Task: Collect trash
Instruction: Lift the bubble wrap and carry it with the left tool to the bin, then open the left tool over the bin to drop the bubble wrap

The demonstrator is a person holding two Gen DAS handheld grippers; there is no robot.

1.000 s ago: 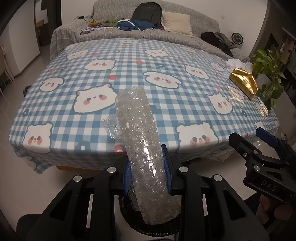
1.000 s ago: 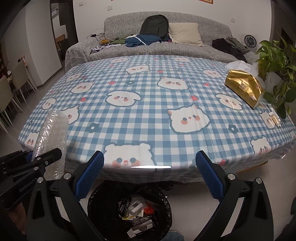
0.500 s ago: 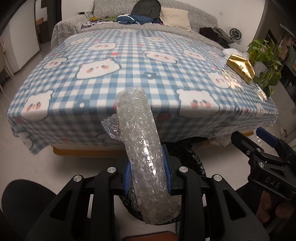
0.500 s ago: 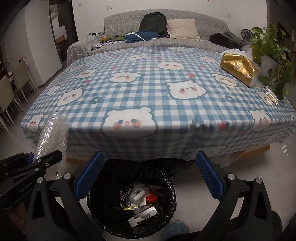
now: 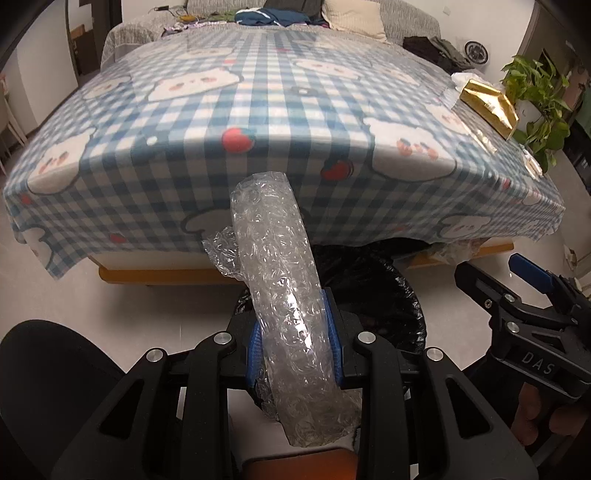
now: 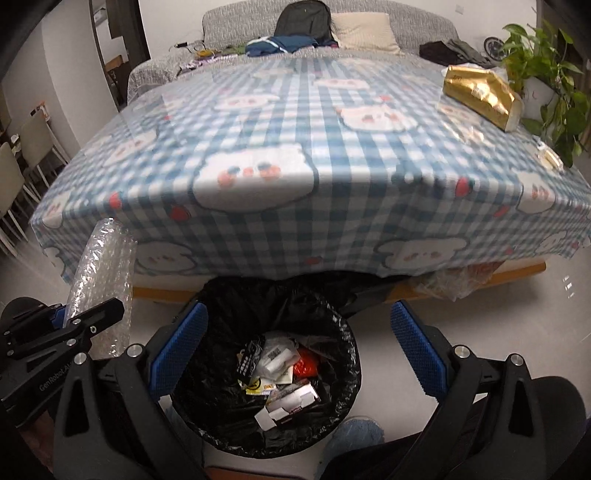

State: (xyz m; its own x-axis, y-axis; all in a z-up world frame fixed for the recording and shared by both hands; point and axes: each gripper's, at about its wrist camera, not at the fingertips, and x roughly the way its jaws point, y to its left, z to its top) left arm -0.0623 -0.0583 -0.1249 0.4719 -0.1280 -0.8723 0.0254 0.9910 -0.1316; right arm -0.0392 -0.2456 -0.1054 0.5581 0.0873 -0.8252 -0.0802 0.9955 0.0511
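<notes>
My left gripper is shut on a roll of clear bubble wrap, which sticks up and forward past its blue pads. It hangs over the near left rim of a bin lined with a black bag. In the right wrist view the bin sits on the floor below the table edge and holds several bits of trash. My right gripper stands open above the bin with nothing between its fingers. The bubble wrap and left gripper show at that view's lower left.
A table under a blue checked bear tablecloth fills the space behind the bin. On its right side lies a gold packet, with a potted plant beyond. A sofa stands at the back, chairs at left.
Both grippers have sunk from table-top level toward the floor. The table top has risen in both views and the whole bin now shows. The left gripper's hold on the bubble wrap is unchanged.
</notes>
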